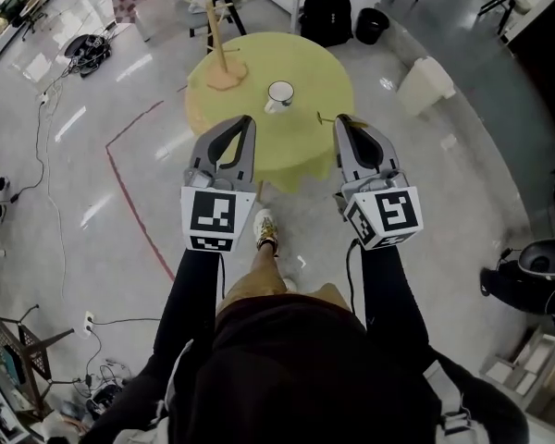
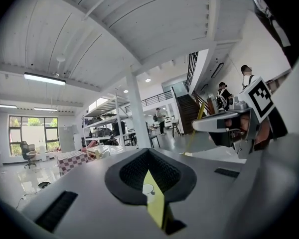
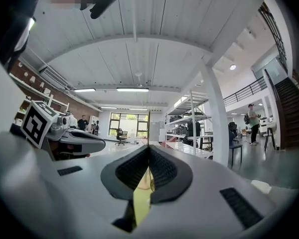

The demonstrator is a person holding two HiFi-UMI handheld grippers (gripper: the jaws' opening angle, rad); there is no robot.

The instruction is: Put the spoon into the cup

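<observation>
Head view: nothing is done yet. A white cup [image 1: 279, 95] stands on the round yellow desk [image 1: 301, 58]. The spoon [image 1: 326, 117], a thin brownish sliver, lies apart from it near the desk's front edge, untouched. The left tool [image 1: 248, 121] and right tool [image 1: 342, 120] point toward the desk.

Left gripper view: jaws clenched, empty.

Right gripper view: jaws clenched, empty too.

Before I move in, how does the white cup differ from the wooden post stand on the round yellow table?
The white cup is squat; the wooden post stand is a tall thin rod on a flat base. The cup sits mid-table, the stand by the far left edge. Both rest on the round yellow table.
</observation>
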